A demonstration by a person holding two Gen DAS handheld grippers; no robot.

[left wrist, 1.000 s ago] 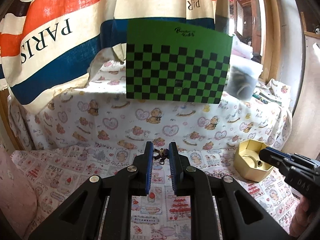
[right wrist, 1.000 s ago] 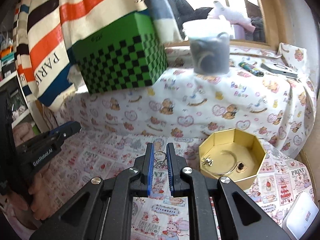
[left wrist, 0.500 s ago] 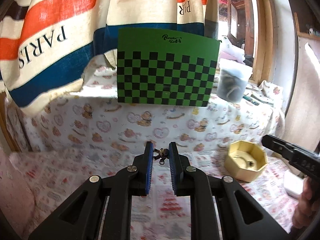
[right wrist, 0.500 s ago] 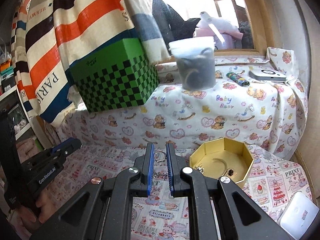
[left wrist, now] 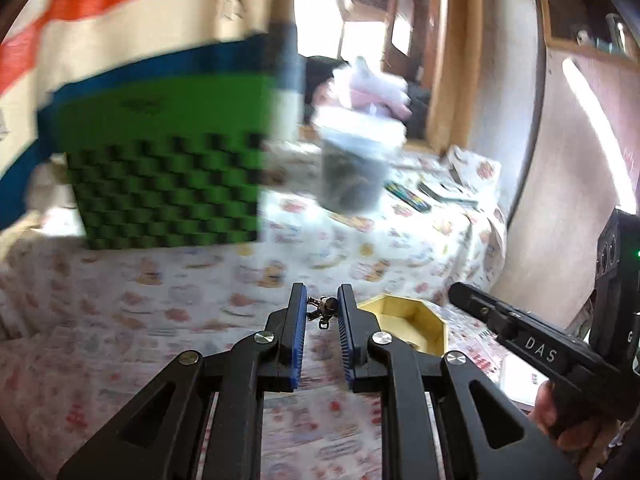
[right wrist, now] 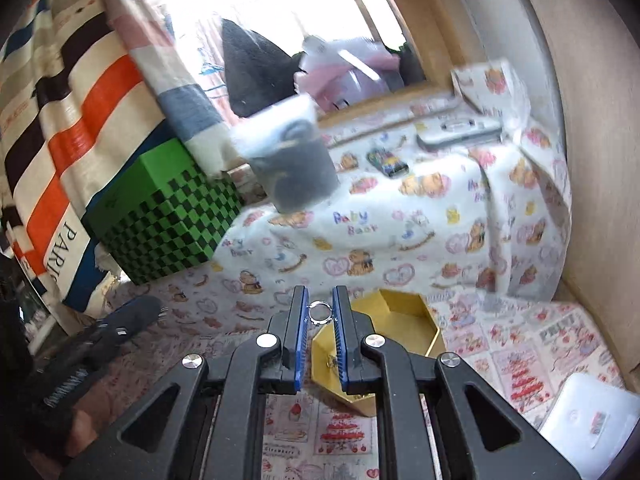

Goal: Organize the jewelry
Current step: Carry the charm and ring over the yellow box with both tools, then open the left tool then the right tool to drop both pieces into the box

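Here, ring [right wrist: 319,313] sits pinched between right gripper [right wrist: 320,312] tips (upright).

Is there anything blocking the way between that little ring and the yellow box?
Nothing visible. The right gripper holds the ring just left of the open yellow box, whose top is uncovered. The left gripper sits well off on the other side.

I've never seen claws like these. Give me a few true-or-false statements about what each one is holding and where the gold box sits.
1. The right claw pinches a silver ring. True.
2. The left claw is empty. False: it grips a small dark charm.
3. The gold box has its lid on. False: it is open.
4. The gold box sits on the printed cloth. True.
5. The green checkered box is inside the gold box. False: it stands apart, farther back.
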